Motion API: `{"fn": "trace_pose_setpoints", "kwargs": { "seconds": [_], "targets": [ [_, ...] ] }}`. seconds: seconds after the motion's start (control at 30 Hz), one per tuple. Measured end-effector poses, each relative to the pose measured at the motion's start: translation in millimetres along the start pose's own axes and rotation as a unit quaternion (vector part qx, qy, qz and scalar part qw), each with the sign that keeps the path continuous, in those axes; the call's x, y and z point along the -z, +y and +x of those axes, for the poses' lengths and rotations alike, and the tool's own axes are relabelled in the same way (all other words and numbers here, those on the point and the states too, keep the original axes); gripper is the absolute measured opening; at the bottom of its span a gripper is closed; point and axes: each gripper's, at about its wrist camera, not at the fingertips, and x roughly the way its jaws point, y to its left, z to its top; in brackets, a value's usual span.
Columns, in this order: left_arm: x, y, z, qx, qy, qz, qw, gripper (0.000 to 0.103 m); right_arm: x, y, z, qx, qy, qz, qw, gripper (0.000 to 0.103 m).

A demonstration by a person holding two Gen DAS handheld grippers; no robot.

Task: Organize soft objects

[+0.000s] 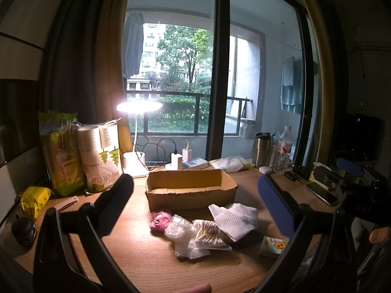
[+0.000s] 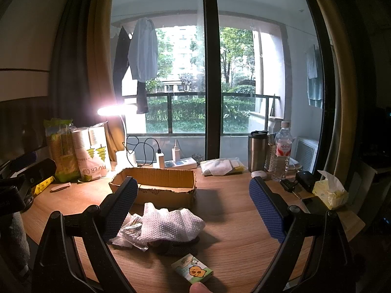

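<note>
Right wrist view: right claw spread wide, empty, above the desk. Nearest, tissue packet: light, yielding; grip across its flat faces. Beyond, white paper towel: limp, pinch a fold. Left claw likewise wide, empty. Farthest, cardboard box, apparently empty.

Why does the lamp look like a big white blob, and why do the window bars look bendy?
In the left wrist view the desk lamp is so bright that its head washes out to pure white glare, lighting the paper cup bag beside it. In the right wrist view it flares the same way, and the room's edges stay dark. In both views the fisheye lens bows the window frame and curtains outward.
</note>
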Motion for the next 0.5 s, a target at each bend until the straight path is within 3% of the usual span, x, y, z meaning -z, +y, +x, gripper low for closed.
{"fn": "trace_pose_setpoints", "kwargs": {
  "seconds": [0.5],
  "targets": [
    [0.9, -0.4, 0.0, 0.0, 0.001, 0.0, 1.0, 0.102, 0.6, 0.8, 0.5, 0.0, 0.001, 0.0, 1.0, 0.094]
  ]
}}
